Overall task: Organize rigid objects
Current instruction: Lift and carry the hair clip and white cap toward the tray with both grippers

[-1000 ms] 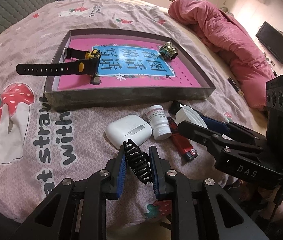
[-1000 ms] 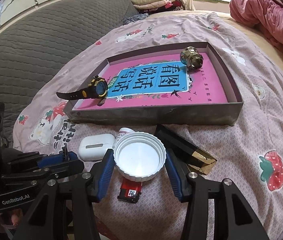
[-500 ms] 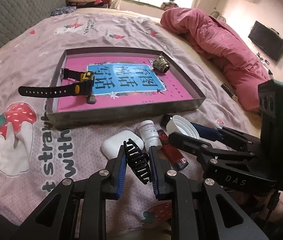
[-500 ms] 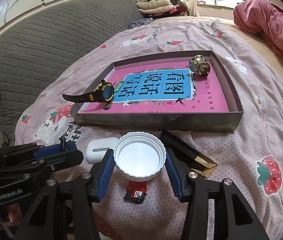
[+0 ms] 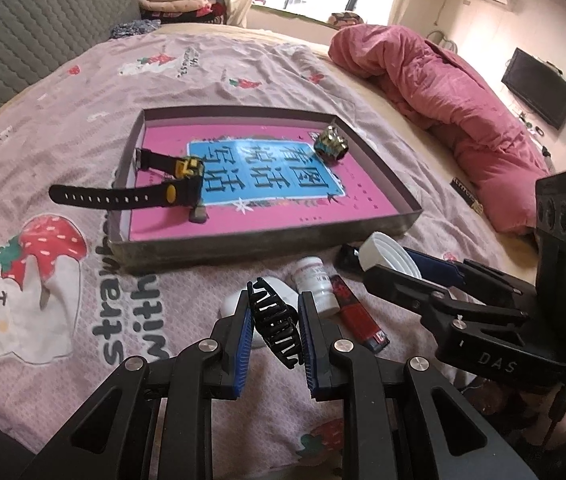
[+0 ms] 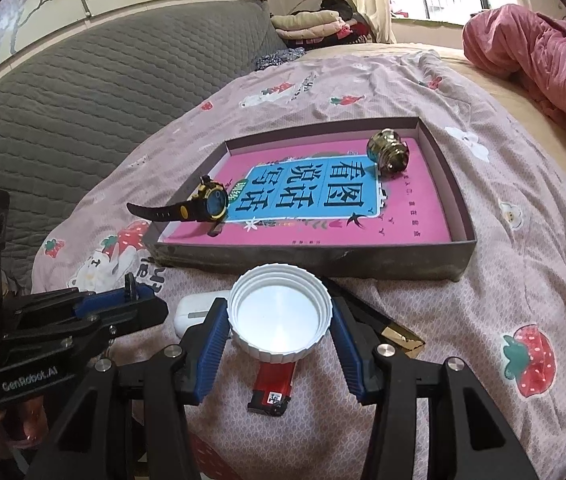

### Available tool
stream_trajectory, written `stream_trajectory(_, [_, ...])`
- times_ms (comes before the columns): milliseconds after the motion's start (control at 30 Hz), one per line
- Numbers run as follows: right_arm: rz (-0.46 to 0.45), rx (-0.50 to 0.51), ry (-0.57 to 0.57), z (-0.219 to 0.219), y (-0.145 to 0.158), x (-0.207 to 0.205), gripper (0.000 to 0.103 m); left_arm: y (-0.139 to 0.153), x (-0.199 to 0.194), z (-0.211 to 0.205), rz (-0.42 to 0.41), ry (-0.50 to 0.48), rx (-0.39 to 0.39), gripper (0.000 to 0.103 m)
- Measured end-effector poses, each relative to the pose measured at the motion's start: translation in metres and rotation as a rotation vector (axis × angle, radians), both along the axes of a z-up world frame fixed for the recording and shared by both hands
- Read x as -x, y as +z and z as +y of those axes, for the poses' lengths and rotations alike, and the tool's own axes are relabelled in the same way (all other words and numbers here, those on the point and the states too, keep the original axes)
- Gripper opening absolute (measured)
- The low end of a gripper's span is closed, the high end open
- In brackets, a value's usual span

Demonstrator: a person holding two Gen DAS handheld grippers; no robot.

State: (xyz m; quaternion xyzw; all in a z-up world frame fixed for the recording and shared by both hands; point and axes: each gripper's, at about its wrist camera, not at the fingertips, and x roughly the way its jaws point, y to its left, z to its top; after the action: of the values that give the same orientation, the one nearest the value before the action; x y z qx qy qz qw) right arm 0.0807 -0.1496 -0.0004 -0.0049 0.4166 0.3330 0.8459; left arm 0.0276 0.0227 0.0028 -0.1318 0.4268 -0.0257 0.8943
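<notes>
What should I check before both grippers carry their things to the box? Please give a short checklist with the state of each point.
1. Left gripper holds the black hair clip between both pads: ok.
2. Right gripper holds the white lid, open side up: ok.
3. Free floor in the box between the watch and the metal ornament: ok.
4. Watch fully inside the box: not ok, its strap hangs over the left wall.
5. Things left on the bed, namely earbud case, pill bottle, red lighter: not ok, they remain outside.
6. Grip firmness: cannot tell.
</notes>
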Motion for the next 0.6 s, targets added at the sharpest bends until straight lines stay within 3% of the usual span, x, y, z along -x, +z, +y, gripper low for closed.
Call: stream_trajectory(600, [-0.061,-0.014,-0.046,-0.012,0.017,-0.009,0.051,0.007,-0.008,0.007,-0.050,0.021,-0.020,0.022])
